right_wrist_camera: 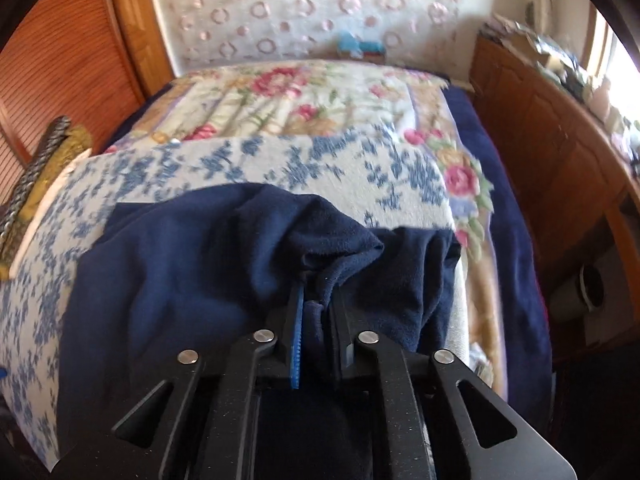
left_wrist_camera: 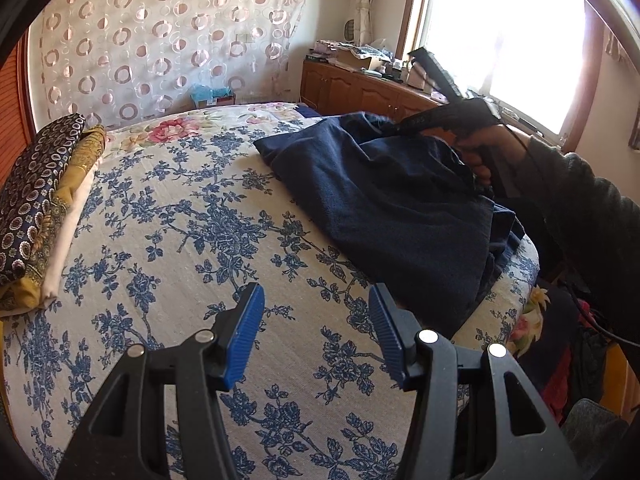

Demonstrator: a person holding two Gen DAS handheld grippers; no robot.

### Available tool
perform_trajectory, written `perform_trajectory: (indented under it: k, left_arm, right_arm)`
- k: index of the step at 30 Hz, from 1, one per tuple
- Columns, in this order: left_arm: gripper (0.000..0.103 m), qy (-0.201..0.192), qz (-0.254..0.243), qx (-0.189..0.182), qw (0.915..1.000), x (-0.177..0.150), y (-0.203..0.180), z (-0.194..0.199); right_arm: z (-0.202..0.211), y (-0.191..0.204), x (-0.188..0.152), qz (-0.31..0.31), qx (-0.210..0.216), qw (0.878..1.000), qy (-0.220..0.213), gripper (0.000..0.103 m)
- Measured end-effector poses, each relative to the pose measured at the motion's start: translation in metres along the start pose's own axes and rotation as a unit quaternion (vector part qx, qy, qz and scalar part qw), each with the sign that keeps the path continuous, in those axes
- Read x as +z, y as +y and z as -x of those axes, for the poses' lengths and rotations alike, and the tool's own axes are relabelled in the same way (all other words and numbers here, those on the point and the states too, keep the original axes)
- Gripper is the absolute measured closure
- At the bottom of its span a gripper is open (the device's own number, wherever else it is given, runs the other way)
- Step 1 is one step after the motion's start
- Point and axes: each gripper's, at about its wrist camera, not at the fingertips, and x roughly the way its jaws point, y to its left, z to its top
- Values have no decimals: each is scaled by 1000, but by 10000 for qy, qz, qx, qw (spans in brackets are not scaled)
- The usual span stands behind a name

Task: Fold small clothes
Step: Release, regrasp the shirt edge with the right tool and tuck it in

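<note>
A dark navy fleece garment (left_wrist_camera: 392, 204) lies rumpled on the right side of the bed's blue-flowered cover (left_wrist_camera: 180, 220). My left gripper (left_wrist_camera: 316, 320) is open and empty, above the cover just left of the garment's near corner. My right gripper (right_wrist_camera: 316, 296) is shut on a bunched fold of the navy garment (right_wrist_camera: 192, 264) and lifts it a little. In the left wrist view the right gripper's body and the hand holding it (left_wrist_camera: 472, 140) sit at the garment's far right edge.
A pile of folded patterned cloths (left_wrist_camera: 44, 200) lies at the left edge of the bed. A wooden cabinet (left_wrist_camera: 360, 88) with clutter stands under the bright window. A wooden wardrobe (right_wrist_camera: 60, 60) is at the far left. Red and dark clothes (left_wrist_camera: 568, 360) hang off the bed's right side.
</note>
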Motion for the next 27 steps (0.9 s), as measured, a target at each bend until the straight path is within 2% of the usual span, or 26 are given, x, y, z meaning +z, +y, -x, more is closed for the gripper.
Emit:
perform_trajectory:
  k: [4, 8, 10, 12, 15, 22, 27]
  left_arm:
    - [50, 2, -11, -25, 10000, 0, -3, -1]
    - [50, -1, -39, -72, 10000, 1, -8, -3]
    - [50, -2, -70, -96, 9999, 2, -11, -4]
    - [50, 10, -93, -99, 9999, 3, -14, -6]
    - [50, 1, -98, -136, 9999, 4, -18, -9]
    - [50, 72, -179, -235, 9995, 7, -34, -21]
    - [50, 165, -305, -303, 9989, 6, -46, -28]
  right_arm:
    - [37, -9, 9, -46, -468, 9975, -530, 97]
    - [38, -24, 14, -229, -853, 9955, -338, 97]
    - [34, -24, 11, -190, -816, 9962, -252, 91]
    - [39, -25, 6, -178, -922, 9952, -270, 80]
    - [60, -28, -13, -327, -707, 9959, -457, 67]
    - [109, -14, -88, -132, -339, 9969, -704, 67]
    - [112, -14, -130, -153, -168, 9981, -579, 62]
